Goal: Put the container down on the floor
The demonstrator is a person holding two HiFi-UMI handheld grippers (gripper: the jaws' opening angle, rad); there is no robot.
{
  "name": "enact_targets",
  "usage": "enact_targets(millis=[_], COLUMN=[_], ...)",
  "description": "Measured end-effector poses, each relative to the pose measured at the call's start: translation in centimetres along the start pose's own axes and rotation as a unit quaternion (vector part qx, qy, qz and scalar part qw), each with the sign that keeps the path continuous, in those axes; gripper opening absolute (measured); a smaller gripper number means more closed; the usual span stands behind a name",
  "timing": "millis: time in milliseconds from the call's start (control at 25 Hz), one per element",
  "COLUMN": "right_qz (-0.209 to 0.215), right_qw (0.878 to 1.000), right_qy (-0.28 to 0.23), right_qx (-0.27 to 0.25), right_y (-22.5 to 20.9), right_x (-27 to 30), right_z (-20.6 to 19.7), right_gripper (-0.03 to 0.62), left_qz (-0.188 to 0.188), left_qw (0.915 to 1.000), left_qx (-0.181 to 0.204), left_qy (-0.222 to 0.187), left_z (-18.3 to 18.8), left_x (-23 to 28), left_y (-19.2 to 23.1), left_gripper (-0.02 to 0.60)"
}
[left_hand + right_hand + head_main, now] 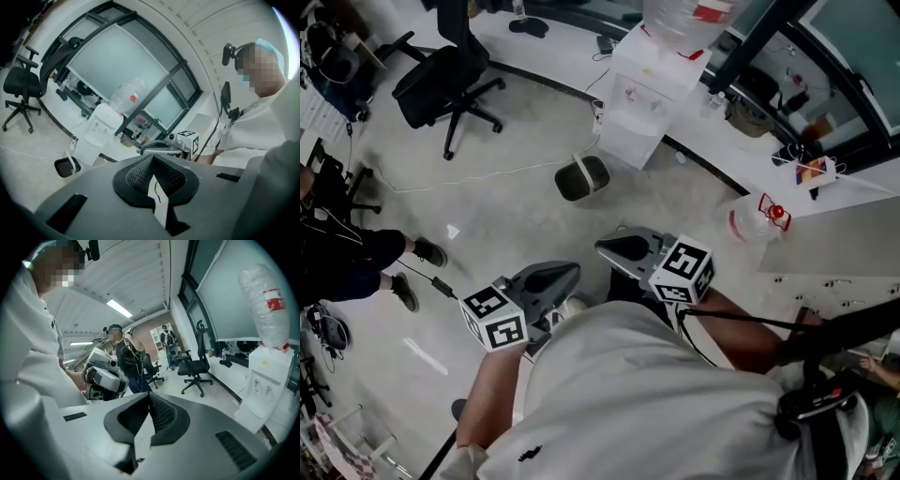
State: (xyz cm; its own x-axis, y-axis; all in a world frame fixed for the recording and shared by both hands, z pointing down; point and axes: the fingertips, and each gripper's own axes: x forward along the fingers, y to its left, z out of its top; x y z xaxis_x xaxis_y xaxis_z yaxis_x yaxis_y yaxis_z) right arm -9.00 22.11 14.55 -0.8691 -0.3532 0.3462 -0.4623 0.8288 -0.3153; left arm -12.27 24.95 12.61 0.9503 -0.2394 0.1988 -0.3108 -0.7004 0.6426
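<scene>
Sitting on the floor beside the white water cooler is the dark container, well apart from both tongs. The left tongs and right tongs are pressed together, holding nothing.

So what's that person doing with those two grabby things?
A person in a white shirt holds a gripper in each hand, close to their body. The left gripper and the right gripper are both shut with nothing in them. A small dark container with a white handle stands on the floor beside the white water dispenser, and neither gripper touches it. It looks already set down.
</scene>
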Motion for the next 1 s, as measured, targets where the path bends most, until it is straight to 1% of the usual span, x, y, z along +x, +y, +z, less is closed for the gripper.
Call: enact_targets(millis=[320, 520, 1000], right_qz=[0.007, 0.009, 0.020], right_qw=[1.000, 1.000, 0.999], right_qy=[0.001, 0.003, 0.007], right_qx=[-0.012, -0.018, -0.032], right_y=[2.1, 2.4, 2.8], right_x=[0.1, 0.4, 1.0], right_z=[0.2, 0.4, 0.6], right_gripper=[0.016, 0.015, 0.015], left_qz=[0.010, 0.019, 0.024], left_qw=[0.9999, 0.9998, 0.9997], left_qx=[-0.002, 0.004, -0.004], left_qy=[-0.007, -0.004, -0.008], left_z=[-0.8, -1.0, -1.5], left_x=[-1.5, -1.8, -1.9], left_y=[-0.5, -0.2, 0.4], left_gripper=[0.009, 0.009, 0.009])
